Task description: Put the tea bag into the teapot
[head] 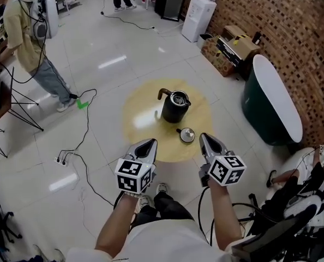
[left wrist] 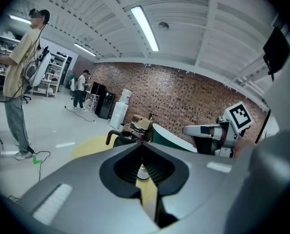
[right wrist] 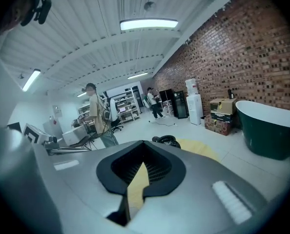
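A black teapot (head: 174, 107) stands with its top open in the middle of a round yellow table (head: 143, 111). Its silver lid (head: 187, 135) lies on the table just in front of it. No tea bag shows in any view. My left gripper (head: 151, 143) hovers over the table's near edge, left of the lid, shut and holding nothing. My right gripper (head: 204, 137) hangs just right of the lid, also shut and empty. In the left gripper view the left gripper (left wrist: 143, 146) points at the teapot (left wrist: 121, 137). In the right gripper view the teapot (right wrist: 167, 141) shows beyond the right gripper (right wrist: 143, 143).
A dark green bathtub (head: 271, 102) stands right of the table before a brick wall, with cardboard boxes (head: 230, 51) behind it. A person (head: 28, 42) stands at the far left. Cables (head: 81, 146) trail over the floor left of the table.
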`<state>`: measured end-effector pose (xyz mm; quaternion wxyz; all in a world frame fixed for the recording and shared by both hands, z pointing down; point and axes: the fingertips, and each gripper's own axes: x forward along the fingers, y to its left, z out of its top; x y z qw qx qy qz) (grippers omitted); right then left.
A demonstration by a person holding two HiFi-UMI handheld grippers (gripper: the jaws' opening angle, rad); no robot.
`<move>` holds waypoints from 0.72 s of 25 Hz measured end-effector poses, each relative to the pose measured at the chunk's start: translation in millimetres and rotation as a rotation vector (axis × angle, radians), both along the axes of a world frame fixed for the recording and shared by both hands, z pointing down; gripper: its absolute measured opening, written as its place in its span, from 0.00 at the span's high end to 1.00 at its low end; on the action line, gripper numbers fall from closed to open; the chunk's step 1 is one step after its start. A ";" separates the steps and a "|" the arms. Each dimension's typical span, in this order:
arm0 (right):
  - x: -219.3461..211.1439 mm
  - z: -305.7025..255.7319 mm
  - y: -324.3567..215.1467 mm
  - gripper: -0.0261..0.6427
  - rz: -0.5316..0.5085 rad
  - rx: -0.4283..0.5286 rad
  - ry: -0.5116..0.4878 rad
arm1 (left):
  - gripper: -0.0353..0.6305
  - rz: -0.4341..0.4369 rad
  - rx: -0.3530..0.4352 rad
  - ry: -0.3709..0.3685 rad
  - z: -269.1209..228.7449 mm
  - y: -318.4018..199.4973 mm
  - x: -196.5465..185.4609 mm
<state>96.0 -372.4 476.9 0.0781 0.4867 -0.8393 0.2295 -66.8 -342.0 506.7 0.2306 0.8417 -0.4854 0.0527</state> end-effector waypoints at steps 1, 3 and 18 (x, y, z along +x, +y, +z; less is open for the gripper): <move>5.4 -1.8 10.8 0.96 0.029 0.000 -0.019 | 0.93 0.013 0.001 -0.002 -1.4 6.9 1.0; 16.4 -7.1 31.6 0.96 0.077 0.007 -0.046 | 0.93 0.035 0.011 -0.011 -5.6 19.4 2.5; 100.2 -23.4 189.4 0.96 0.233 0.095 -0.093 | 0.93 0.115 0.033 -0.093 -8.5 126.9 59.8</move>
